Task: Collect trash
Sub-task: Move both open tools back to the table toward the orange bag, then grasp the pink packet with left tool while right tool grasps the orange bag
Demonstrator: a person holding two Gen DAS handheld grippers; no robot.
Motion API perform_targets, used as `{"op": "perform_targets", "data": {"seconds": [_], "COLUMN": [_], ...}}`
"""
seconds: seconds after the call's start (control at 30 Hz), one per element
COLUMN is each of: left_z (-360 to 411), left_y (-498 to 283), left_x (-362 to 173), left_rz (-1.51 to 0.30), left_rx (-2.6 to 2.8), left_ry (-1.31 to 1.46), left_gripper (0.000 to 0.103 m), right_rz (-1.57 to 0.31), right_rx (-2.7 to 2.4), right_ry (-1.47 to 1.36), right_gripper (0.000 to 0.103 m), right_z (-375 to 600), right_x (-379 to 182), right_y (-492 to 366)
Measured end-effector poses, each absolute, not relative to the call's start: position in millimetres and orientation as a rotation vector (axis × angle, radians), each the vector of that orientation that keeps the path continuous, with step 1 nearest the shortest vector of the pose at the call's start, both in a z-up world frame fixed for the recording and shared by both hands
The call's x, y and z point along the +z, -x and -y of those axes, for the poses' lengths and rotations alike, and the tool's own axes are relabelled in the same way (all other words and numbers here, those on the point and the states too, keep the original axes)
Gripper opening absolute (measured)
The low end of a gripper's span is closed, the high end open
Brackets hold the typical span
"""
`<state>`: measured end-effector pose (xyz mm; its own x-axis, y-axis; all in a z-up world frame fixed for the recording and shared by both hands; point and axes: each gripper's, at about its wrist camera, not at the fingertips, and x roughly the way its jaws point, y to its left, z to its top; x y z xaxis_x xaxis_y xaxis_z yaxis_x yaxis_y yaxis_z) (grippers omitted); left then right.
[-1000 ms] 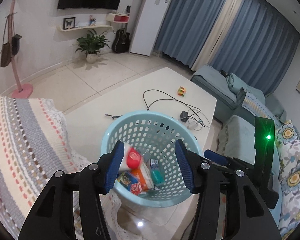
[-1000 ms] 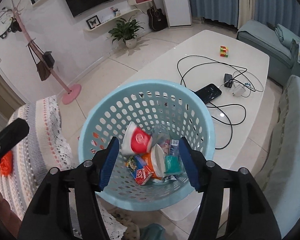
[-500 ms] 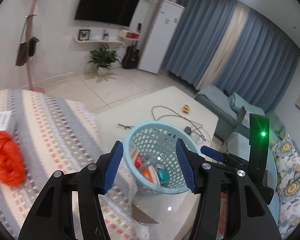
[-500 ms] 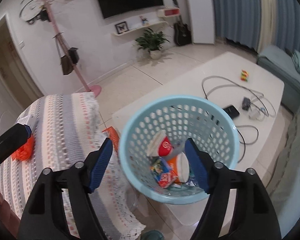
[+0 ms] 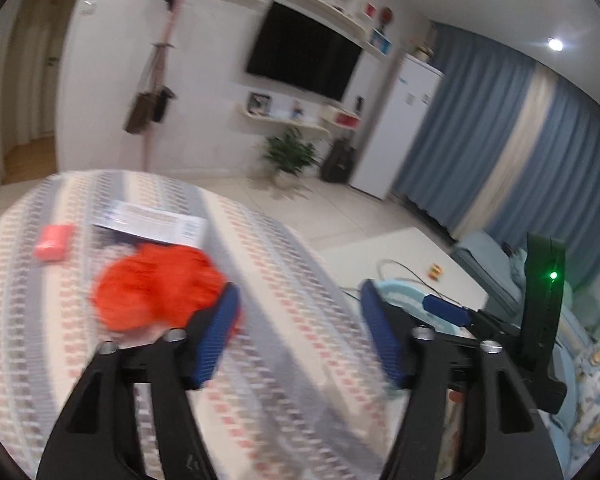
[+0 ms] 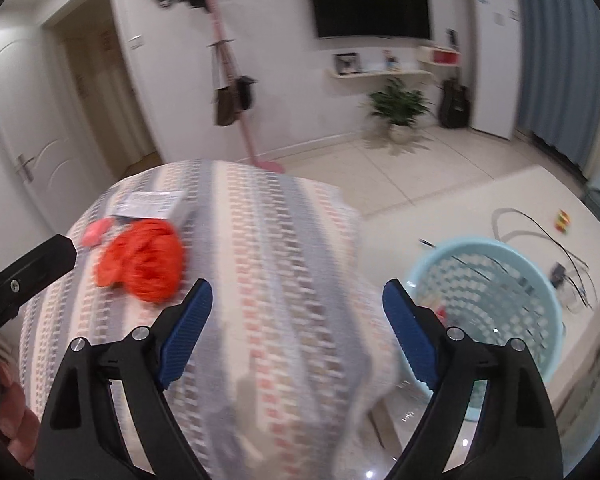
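A crumpled orange bag [image 5: 156, 288] lies on a table with a striped cloth [image 5: 284, 264], beside a white box [image 5: 152, 226] and a small pink item [image 5: 54, 242]. My left gripper [image 5: 300, 340] is open and empty, just right of the orange bag. My right gripper [image 6: 300, 328] is open and empty above the striped cloth [image 6: 268, 240]; the orange bag [image 6: 144, 260] is to its left. The light blue basket [image 6: 496, 300] with trash inside stands to the right on the white coffee table [image 6: 480, 200].
A black phone charger and cables [image 6: 560, 268] and a colourful cube [image 6: 562, 220] lie on the coffee table. A pink coat stand [image 6: 236, 80] is behind the striped table. A sofa [image 5: 580, 360] is at the right. The left gripper's body [image 6: 24, 276] shows at the left edge.
Both grippers have swung left and away from the basket, over the striped cloth toward the orange bag. Both stayed open and empty.
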<state>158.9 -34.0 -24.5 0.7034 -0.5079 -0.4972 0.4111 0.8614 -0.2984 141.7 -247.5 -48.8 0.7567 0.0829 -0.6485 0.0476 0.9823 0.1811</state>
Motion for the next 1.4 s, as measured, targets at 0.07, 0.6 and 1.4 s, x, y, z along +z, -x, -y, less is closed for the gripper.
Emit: {"op": "perform_targets", "data": {"seconds": [0.07, 0.6, 1.4], "left_z": [12.6, -92.3, -135.0], "left_y": [-159.0, -187.0, -294.9], "left_x": [-21.6, -92.9, -92.0], "left_rz": [-0.577, -0.701, -0.823], "left_rx": [-0.449, -0.056, -0.121], "left_ry": [0.18, 0.207, 0.254], "left_gripper": [0.08, 0.082, 0.081], "right_rz": [-0.711, -0.832, -0.779], "right_rx": [0.062, 0.219, 0.276], "right_ry": [-0.167, -0.08, -0.12], "right_gripper": [0.088, 0.089, 0.036], "right_z": [223.3, 109.8, 123.6], "right_x": [-46.3, -82.4, -95.3], "right_y": [-151.0, -218.5, -218.3]}}
